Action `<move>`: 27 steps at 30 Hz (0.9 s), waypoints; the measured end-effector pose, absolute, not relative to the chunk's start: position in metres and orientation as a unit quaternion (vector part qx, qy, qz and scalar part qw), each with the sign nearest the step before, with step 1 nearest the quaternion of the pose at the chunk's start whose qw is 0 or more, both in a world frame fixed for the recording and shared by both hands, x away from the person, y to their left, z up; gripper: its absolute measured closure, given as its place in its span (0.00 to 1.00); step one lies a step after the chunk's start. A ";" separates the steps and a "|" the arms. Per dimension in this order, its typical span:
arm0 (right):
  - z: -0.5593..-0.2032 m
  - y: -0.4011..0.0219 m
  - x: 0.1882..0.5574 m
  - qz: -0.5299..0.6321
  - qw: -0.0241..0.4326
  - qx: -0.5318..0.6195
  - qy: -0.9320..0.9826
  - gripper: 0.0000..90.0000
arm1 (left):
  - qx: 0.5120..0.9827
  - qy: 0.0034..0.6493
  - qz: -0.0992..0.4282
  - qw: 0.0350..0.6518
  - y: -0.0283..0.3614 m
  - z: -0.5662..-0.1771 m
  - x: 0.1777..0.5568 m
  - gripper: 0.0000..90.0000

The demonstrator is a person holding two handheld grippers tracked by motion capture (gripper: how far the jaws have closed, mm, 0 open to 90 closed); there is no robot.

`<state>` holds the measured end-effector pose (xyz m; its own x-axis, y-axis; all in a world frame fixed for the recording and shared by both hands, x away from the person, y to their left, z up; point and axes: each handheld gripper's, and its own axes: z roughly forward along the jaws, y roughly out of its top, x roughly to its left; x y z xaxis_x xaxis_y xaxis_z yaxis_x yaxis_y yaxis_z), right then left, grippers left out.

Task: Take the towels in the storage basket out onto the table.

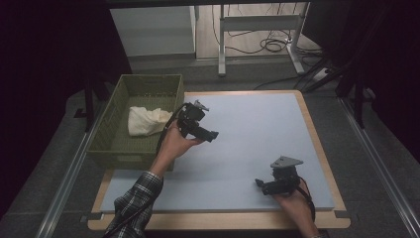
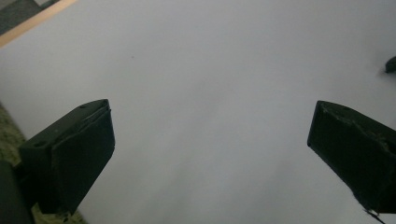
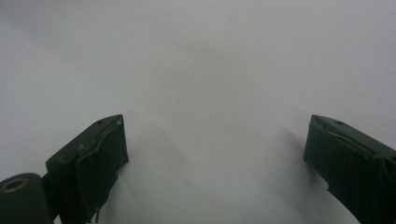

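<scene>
A cream cloth (image 1: 146,120) lies crumpled inside the green woven basket (image 1: 119,148) at the table's left. Just right of the basket, over the pale blue mat (image 1: 257,129), my left gripper (image 1: 214,135) is held in a hand; its jaws stand wide apart with nothing between them (image 2: 210,154). Near the front right of the mat my right gripper (image 1: 258,184) rests low, jaws pointing left. In the right gripper view its jaws are spread wide over the bare mat (image 3: 215,158).
The mat lies on a wooden table (image 1: 317,144) whose rim shows around it. Behind the table stand a white cabinet (image 1: 153,29) and a desk frame (image 1: 257,29) with cables on the floor. Dark floor rails (image 1: 381,168) run along both sides.
</scene>
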<state>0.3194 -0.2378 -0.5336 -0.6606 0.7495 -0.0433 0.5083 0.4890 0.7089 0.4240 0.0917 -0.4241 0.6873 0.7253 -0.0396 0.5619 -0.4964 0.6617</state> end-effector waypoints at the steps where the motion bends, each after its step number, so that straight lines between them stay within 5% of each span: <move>1: -0.534 -0.238 0.319 0.342 0.176 0.373 0.845 0.07 | 0.856 0.376 0.123 0.332 0.092 -0.424 0.424 0.01; 27: -0.534 -0.238 0.319 0.342 0.176 0.372 0.845 0.07 | 0.812 0.469 0.165 0.305 0.192 -0.405 0.458 0.02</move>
